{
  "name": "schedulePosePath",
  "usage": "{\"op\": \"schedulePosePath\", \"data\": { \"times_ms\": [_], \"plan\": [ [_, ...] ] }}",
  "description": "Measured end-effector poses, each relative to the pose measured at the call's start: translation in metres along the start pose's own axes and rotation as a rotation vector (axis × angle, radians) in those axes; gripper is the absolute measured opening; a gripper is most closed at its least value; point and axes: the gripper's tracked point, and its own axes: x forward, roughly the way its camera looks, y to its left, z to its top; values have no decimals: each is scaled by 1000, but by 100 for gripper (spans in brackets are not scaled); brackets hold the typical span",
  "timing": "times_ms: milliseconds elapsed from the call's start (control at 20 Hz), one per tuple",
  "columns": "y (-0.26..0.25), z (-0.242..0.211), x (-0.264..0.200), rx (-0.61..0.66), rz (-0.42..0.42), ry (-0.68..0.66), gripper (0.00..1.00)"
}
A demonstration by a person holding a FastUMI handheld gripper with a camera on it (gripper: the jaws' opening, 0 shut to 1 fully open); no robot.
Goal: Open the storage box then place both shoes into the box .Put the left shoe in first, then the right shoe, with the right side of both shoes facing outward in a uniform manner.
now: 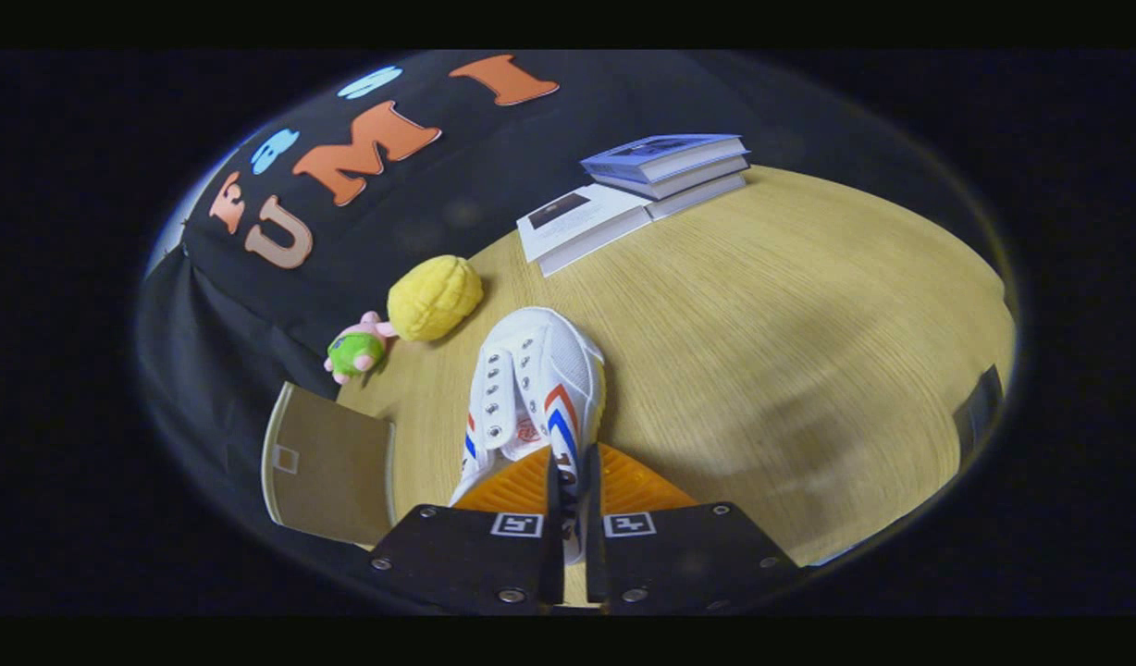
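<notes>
Gripper (568, 481): fingers closed narrow on the side wall of a white shoe (531, 388) (red and blue stripes), toe pointing ahead over the wooden table (762, 351). Ahead-left: yellow plush (434, 298), small green-and-pink toy (357, 351); further beyond, stacked books (642, 185). Just left of the fingers: a translucent panel (327, 472).

Soft overhead light falls warm on the wooden table (762, 305), brightest just beyond the claw (569, 481), whose fingers pinch the shoe (531, 388). A broad dim shadow lies ahead to its right. Fisheye bending curves and darkens the margins; slight blur throughout.
</notes>
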Motion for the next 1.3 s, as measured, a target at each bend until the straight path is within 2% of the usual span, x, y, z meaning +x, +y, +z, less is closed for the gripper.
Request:
{"op": "schedulePosePath", "data": {
  "times_ms": [200, 900, 1100, 1300],
  "plan": [
    [36, 11, -9, -27, 44, -29, 10],
    [240, 30, -40, -284, 248, -90, 9],
    [295, 9, -40, -385, 315, -80, 9],
    [334, -32, -40, -455, 364, -38, 9]
  ]
}}
